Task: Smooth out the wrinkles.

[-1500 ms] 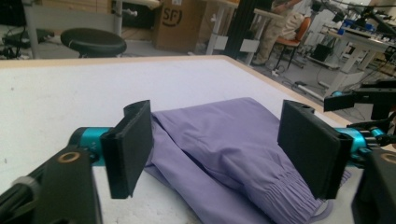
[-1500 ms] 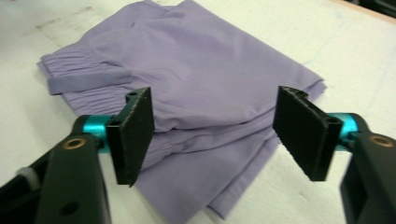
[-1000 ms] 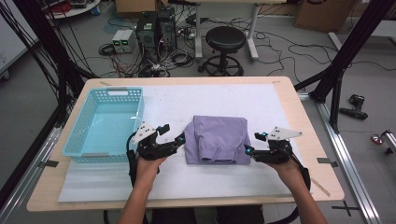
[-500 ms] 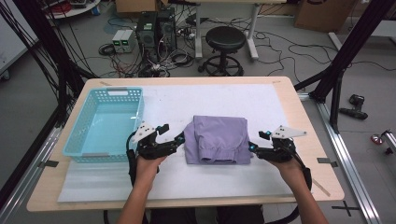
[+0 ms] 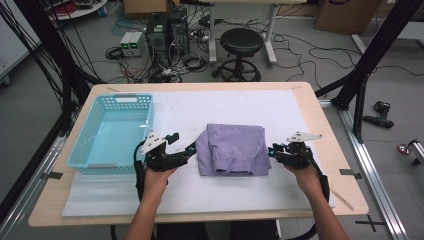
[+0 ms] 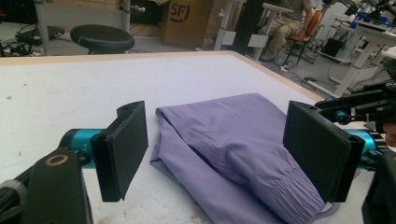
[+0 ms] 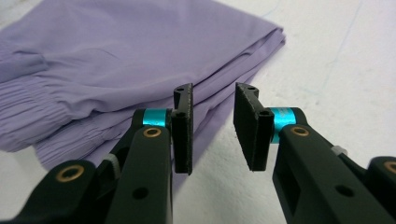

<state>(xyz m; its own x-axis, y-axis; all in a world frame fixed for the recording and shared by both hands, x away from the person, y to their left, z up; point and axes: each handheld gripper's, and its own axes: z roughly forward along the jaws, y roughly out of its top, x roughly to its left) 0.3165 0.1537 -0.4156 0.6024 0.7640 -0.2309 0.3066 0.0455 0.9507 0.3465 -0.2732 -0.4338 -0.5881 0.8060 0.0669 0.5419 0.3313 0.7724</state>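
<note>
A folded purple garment [image 5: 232, 150] lies in the middle of the white mat. My left gripper [image 5: 182, 143] rests at its left edge, jaws wide open. In the left gripper view the cloth [image 6: 224, 140] lies between and beyond the jaws of the left gripper [image 6: 219, 149], untouched. My right gripper [image 5: 272, 150] sits at the garment's right edge. Its jaws have just been closing. In the right gripper view a narrow gap remains in the right gripper [image 7: 212, 128]. The folded edge of the garment [image 7: 116, 60] runs into that gap, and the pads do not press on it.
A light blue basket [image 5: 100, 166] stands with nothing in it at the table's left, close to my left hand. The white mat [image 5: 240, 107] covers most of the wooden table. A stool [image 5: 241, 42] and computers with cables stand on the floor behind.
My right gripper has moved in toward the garment's right edge and slightly down, and its jaws have narrowed. The left gripper and the garment have stayed put.
</note>
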